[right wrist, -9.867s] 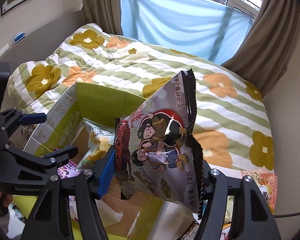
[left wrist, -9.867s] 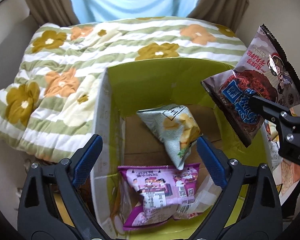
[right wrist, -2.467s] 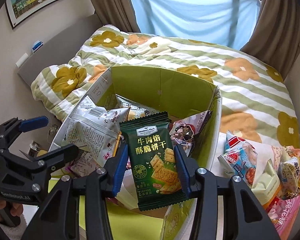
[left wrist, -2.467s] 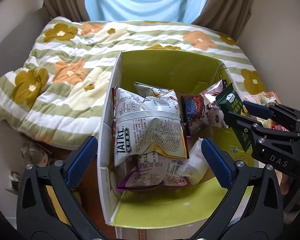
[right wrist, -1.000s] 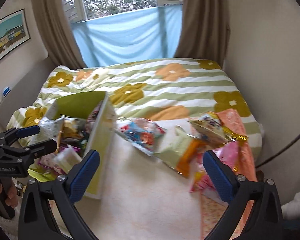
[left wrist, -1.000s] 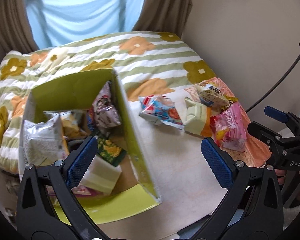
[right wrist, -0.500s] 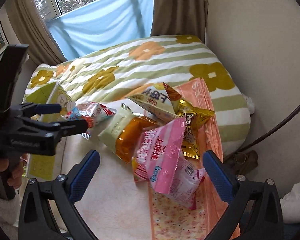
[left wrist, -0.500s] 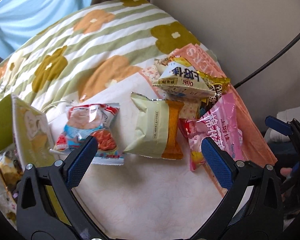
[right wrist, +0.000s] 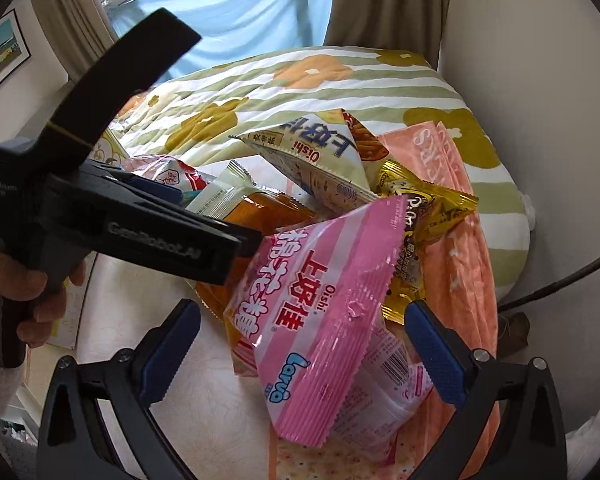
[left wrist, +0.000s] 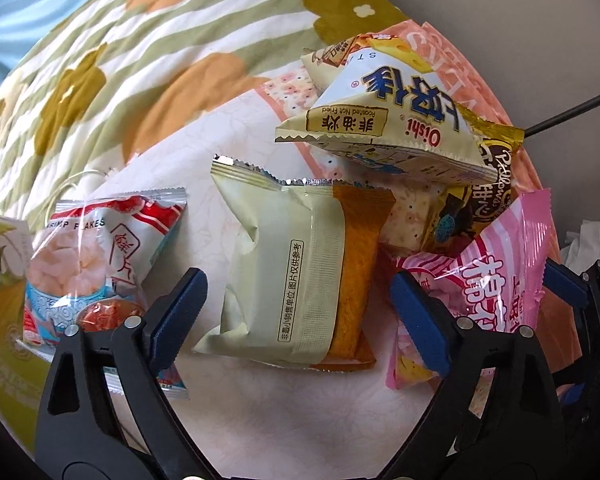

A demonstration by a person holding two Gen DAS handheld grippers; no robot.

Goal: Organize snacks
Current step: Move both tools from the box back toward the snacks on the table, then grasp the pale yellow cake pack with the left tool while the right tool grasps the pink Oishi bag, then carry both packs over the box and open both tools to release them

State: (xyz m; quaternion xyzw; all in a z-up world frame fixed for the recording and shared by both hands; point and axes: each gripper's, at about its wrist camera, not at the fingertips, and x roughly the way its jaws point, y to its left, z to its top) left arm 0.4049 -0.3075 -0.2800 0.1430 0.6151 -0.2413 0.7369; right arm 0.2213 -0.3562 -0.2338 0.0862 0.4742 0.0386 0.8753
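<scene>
A pale cream and orange packet (left wrist: pixel 292 272) lies flat on the white table top. My left gripper (left wrist: pixel 300 316) points down over it with the packet between its blue pads; the jaws are closing and gaps still show on both sides. Over a pink Oishi bag (right wrist: pixel 320 320) my right gripper (right wrist: pixel 302 354) stands open, its pads wide of the bag. From the right wrist view the left gripper's black body (right wrist: pixel 160 232) is seen in a hand (right wrist: pixel 32 292).
A shrimp flakes bag (left wrist: pixel 96 264) lies left of the packet, beside the green box wall (left wrist: pixel 0 280). A cream Oishi bag (left wrist: pixel 392 128) and a gold packet (right wrist: pixel 420 208) are piled behind. A peach cloth (right wrist: pixel 460 240), a floral quilt (left wrist: pixel 140 60) and a black cable (right wrist: pixel 560 280) border the pile.
Both grippers have swung from the green box to the snack pile and come down close over it. The left jaws have narrowed around the cream and orange packet.
</scene>
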